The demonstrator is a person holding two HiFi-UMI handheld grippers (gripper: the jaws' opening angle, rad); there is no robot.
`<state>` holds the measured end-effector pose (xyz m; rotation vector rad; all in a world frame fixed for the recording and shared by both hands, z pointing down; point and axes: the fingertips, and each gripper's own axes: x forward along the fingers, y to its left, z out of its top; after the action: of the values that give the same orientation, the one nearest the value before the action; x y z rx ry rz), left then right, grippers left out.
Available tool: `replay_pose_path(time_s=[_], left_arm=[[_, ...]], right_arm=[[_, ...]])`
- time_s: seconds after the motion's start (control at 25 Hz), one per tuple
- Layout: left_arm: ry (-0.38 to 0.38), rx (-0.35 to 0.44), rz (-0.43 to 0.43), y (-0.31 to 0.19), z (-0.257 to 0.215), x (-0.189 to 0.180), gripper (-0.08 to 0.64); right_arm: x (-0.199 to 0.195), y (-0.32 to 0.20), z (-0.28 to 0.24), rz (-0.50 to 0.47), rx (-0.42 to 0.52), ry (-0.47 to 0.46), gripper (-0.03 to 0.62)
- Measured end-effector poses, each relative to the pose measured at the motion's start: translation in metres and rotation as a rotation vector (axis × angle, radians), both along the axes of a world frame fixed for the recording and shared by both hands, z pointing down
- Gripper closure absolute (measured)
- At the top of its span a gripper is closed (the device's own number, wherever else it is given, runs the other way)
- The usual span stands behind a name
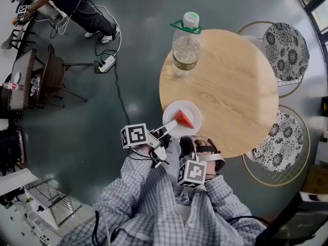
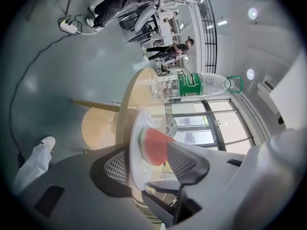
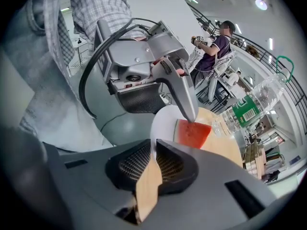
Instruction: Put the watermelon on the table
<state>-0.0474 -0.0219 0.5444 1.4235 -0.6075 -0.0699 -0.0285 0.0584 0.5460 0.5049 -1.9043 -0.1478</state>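
Note:
A red watermelon wedge (image 1: 183, 119) (image 2: 153, 147) (image 3: 192, 133) lies on a white plate (image 1: 171, 110) (image 2: 135, 143) (image 3: 165, 123). The plate sits at the near-left edge of the round wooden table (image 1: 230, 86). My left gripper (image 1: 171, 126) (image 2: 148, 164) is open wide, its jaws either side of the plate's rim, one below the plate and one over the wedge, neither pressing. My right gripper (image 1: 186, 139) (image 3: 154, 164) is shut on the plate's near rim. In the right gripper view one left fingertip (image 3: 189, 110) touches the top of the wedge.
A large clear water bottle (image 1: 185, 45) (image 2: 192, 84) (image 3: 249, 107) stands at the table's far-left side. Two chairs with patterned cushions (image 1: 286, 50) (image 1: 279, 140) stand to the right. A power strip and cable (image 1: 106, 63) lie on the floor; a person (image 1: 77, 4) works at back left.

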Motion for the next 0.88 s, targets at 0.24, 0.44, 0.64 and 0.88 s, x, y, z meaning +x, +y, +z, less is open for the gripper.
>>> replay_pose_path(time_s=[0.24,0.44,0.64,0.88], left_arm=[[0.005,-0.014,-0.019,0.007,-0.003,-0.009,0.353],[0.016,-0.037,-0.097,0.016,-0.004,-0.033,0.353],[0.022,-0.024,-0.147,0.023,-0.009,-0.051,0.354],[0.043,0.015,-0.156,0.023,-0.021,-0.049,0.356]], right_arm=[[0.003,-0.004,0.0,0.022,0.005,0.009,0.548],[0.001,-0.008,0.004,0.01,-0.003,0.007,0.548],[-0.002,-0.006,0.011,0.009,-0.02,-0.014,0.548],[-0.005,-0.008,0.01,0.075,-0.076,-0.122,0.546]])
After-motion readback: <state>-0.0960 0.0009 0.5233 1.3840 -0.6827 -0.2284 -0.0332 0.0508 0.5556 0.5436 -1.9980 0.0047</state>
